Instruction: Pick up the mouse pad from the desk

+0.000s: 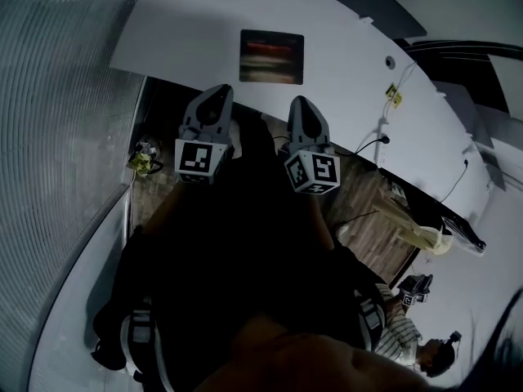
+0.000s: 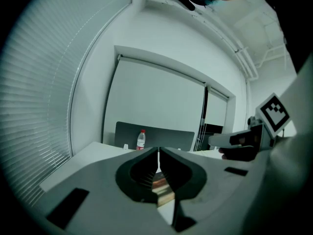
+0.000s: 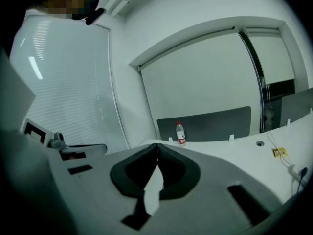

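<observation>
The mouse pad [image 1: 271,56] is a dark rectangle with a reddish picture, lying flat on the white desk [image 1: 180,31]. In the head view both grippers hover side by side just before the desk's near edge, pointing at the pad. My left gripper [image 1: 216,93] is shut and holds nothing. My right gripper [image 1: 300,103] is also shut and empty. In the left gripper view the mouse pad [image 2: 161,187] shows as a strip below the shut left gripper [image 2: 158,152]. The right gripper view shows only bare desk [image 3: 152,190] under the shut right gripper [image 3: 157,146].
A water bottle [image 2: 141,139] with a red cap stands at the desk's far edge before a grey divider panel [image 3: 215,124]. Cables [image 1: 382,133] and a yellow tag [image 1: 394,96] lie on the desk's right part. Window blinds [image 1: 57,137] run along the left. Another person [image 1: 417,341] is at lower right.
</observation>
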Tool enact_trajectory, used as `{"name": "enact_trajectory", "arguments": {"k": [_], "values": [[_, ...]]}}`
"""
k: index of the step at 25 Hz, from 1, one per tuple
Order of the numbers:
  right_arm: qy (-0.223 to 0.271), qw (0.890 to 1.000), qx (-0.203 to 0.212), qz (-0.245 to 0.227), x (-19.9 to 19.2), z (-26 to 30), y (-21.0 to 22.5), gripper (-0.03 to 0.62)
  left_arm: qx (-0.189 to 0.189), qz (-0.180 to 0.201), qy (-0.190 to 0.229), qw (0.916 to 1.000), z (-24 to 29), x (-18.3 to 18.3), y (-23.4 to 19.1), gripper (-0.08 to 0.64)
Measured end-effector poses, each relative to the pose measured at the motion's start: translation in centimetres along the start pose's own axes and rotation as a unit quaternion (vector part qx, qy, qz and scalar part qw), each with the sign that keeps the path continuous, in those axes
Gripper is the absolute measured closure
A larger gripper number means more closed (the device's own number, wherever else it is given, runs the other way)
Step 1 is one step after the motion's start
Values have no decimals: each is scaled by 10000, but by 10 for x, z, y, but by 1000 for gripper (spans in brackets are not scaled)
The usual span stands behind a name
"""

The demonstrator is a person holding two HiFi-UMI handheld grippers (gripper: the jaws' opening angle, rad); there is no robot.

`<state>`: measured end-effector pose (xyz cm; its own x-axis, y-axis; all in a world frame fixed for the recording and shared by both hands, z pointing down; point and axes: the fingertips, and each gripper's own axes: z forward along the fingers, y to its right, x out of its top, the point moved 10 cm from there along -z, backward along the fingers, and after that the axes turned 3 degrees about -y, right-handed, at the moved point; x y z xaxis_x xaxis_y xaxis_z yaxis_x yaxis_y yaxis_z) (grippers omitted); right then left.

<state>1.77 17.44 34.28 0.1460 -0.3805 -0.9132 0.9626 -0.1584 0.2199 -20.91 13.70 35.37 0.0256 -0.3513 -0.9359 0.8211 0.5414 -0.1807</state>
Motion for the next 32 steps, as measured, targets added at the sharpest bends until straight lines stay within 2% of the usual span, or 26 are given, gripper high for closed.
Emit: {"name": "enact_trajectory", "arguments": {"k": [6, 11, 20, 25, 32], "values": [[-139, 9998, 149, -76, 7, 29, 28, 591, 239, -56, -13, 9997, 30, 6, -3, 551], [-240, 9994, 240, -76, 20, 60, 58, 591, 499, 116, 111, 9986, 68, 2, -7, 551], [-574, 9973, 436, -138, 23, 108, 118, 591, 658, -224, -275, 9972, 133, 11, 4, 551], [-765, 9955, 550, -42, 18, 128, 151, 591, 856, -288, -403, 9951, 164, 12, 13, 551], [-1040, 9919, 724, -80, 10, 156, 186, 591, 1111, -242, -686, 9911, 200, -7, 20, 551]]}}
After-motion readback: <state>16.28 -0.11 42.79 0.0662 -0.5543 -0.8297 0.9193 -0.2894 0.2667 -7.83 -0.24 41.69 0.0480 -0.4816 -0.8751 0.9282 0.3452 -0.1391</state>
